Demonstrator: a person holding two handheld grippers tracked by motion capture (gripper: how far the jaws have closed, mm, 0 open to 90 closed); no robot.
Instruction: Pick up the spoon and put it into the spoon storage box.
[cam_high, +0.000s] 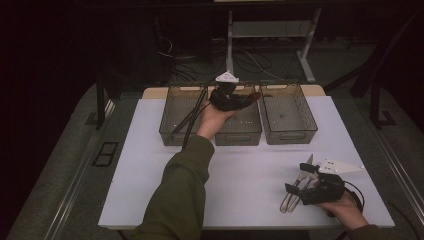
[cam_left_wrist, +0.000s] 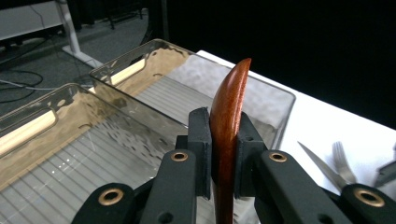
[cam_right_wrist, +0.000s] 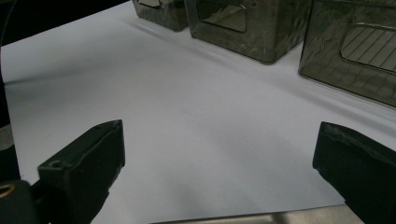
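Left bin: smoky clear plastic tray (cam_high: 176, 131), first of three in a row at the table's far edge.
Left gripper (cam_high: 248, 98): over the middle smoky tray (cam_high: 239, 133), jaws clamped tight on a reddish-brown wooden utensil (cam_left_wrist: 228, 122), standing edge-on between the pads.
Right bin: third smoky tray (cam_high: 289, 134), just beside.
Cutlery: metal knife and fork (cam_high: 295, 194) flat on the white table (cam_high: 150, 165).
Right gripper (cam_high: 299, 181): low over that cutlery, jaws spread wide, holding nothing.
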